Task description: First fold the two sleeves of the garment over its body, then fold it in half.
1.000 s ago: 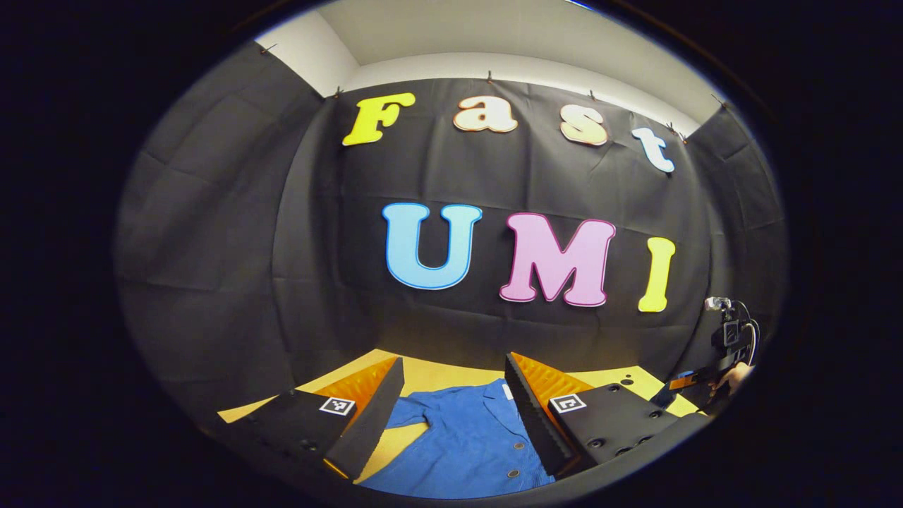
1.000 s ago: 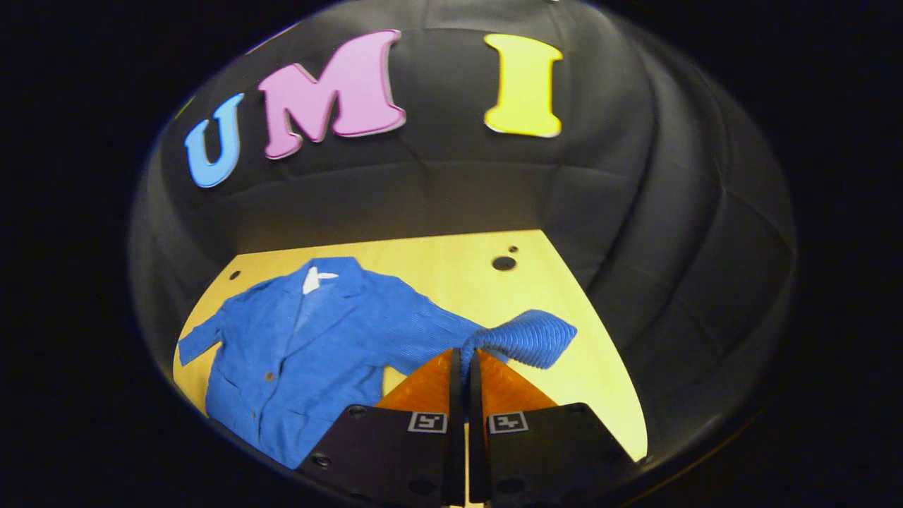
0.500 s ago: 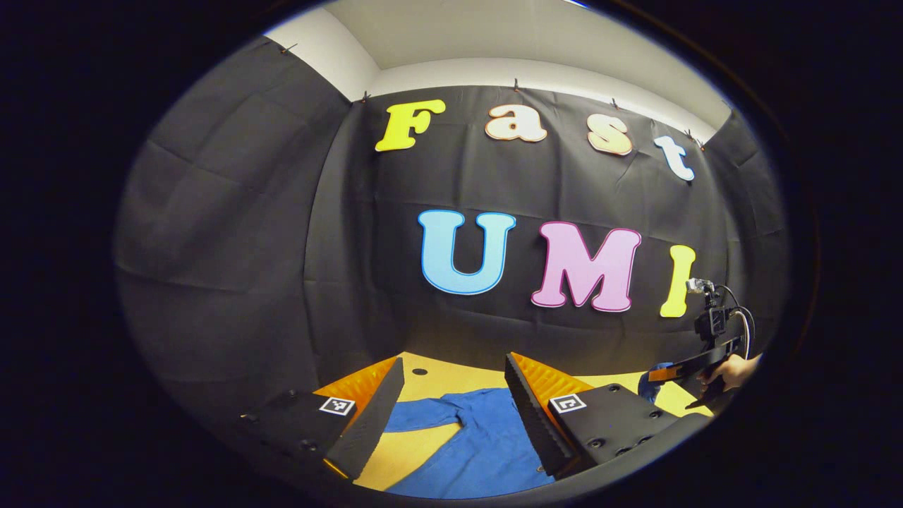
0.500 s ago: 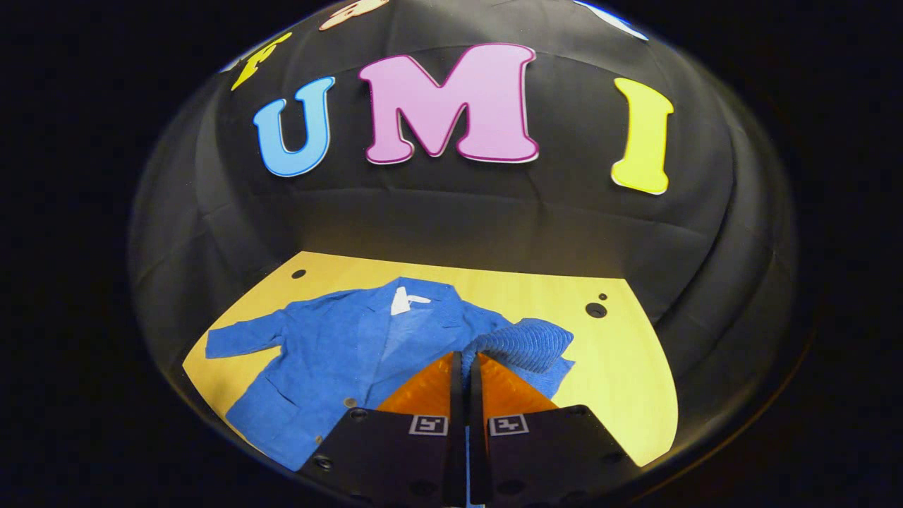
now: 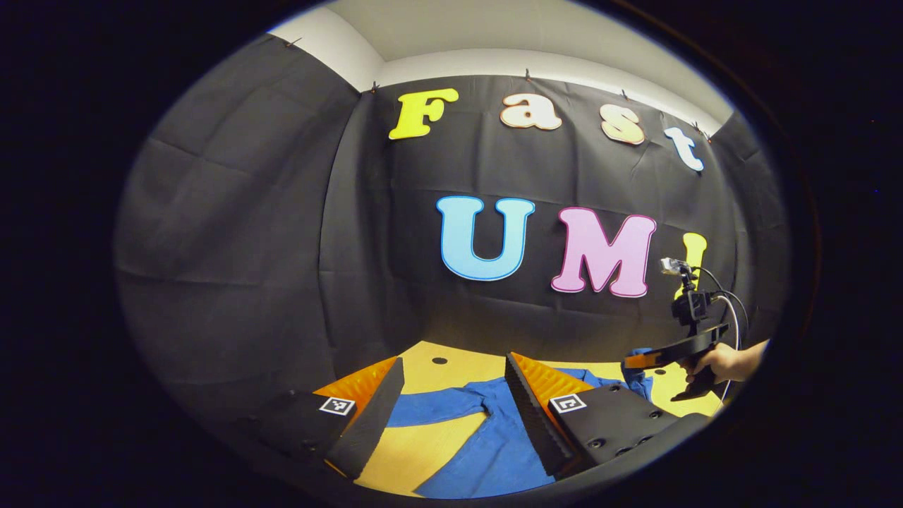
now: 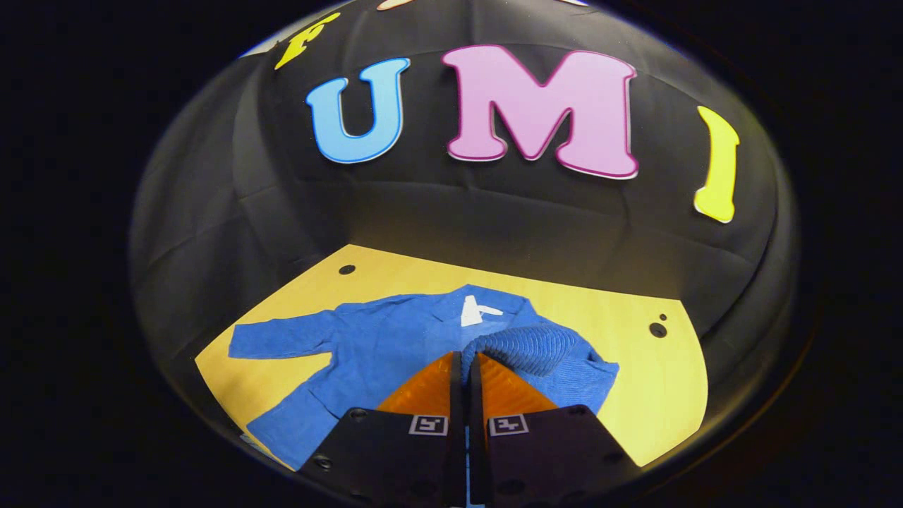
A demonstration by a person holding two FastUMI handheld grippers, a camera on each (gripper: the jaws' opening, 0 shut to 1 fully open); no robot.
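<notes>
Garment sleeve point(image 6: 525, 347) pinched in right tool point(image 6: 465, 363), lifted over body.

1. The left gripper view sits low and near the table's point(image 5: 430, 458) left side, facing almost level at the booth wall, the blue jacket point(image 5: 494, 437) just under it.
2. The right gripper view looks down across the table point(image 6: 663, 402) from the jacket's point(image 6: 381, 346) right sleeve end.
3. Both views share the jacket, table and wall.
</notes>
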